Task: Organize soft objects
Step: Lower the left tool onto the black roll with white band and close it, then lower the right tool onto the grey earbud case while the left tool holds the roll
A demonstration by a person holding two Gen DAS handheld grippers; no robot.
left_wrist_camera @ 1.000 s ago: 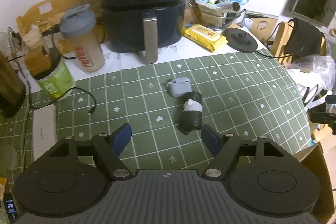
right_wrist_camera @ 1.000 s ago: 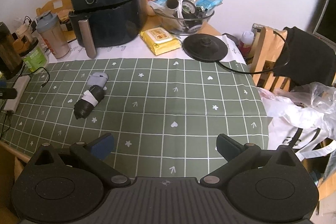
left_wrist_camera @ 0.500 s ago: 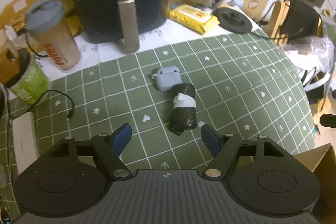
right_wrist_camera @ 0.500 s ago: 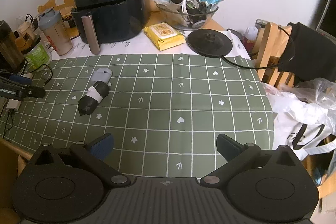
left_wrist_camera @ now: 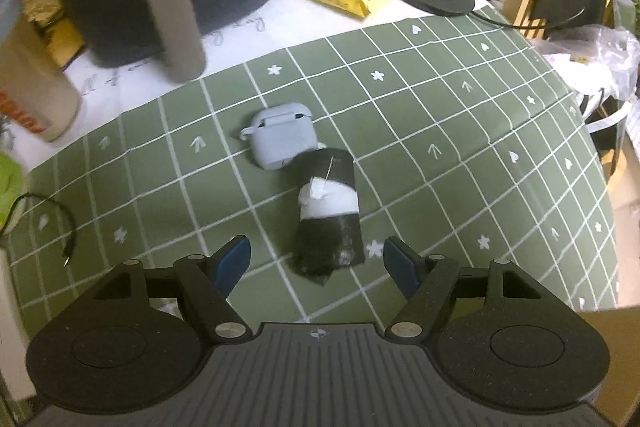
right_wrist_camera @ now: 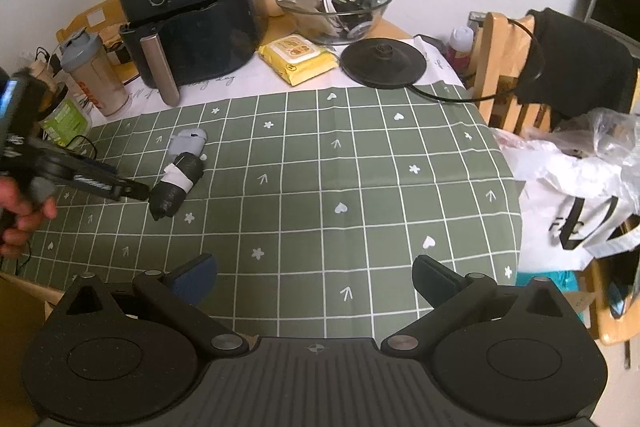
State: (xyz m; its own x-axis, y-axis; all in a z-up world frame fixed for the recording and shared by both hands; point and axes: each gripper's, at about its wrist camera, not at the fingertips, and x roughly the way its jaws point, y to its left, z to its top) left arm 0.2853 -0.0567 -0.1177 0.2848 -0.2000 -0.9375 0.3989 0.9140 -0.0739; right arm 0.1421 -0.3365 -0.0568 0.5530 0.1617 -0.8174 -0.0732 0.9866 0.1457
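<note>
Left gripper (left_wrist_camera: 317, 259), jaws spread wide with nothing between the blue pads (left_wrist_camera: 232, 259), poised above the near end of a black rolled bundle (left_wrist_camera: 328, 211) banded in white; whether a fingertip grazes the roll cannot be judged from the right wrist view, where the finger ends just beside it. The roll lies on the green checked cloth (left_wrist_camera: 460, 155), its far end touching a pale grey earbud case (left_wrist_camera: 282, 139). The left wrist view alone resolves the case's lid seam and loop; the right wrist view alone shows the hand (right_wrist_camera: 20, 215) carrying the left gripper at the scene's left edge. Right gripper (right_wrist_camera: 314, 277), also open and empty, hangs over the near part of the cloth, well apart from the roll. Beyond the cloth: a black air fryer (right_wrist_camera: 188, 11), a yellow wipes pack (right_wrist_camera: 296, 57), a black round kettle base (right_wrist_camera: 382, 63) and, seen whole only from the right wrist, a glass bowl (right_wrist_camera: 340, 15) of clutter.
</note>
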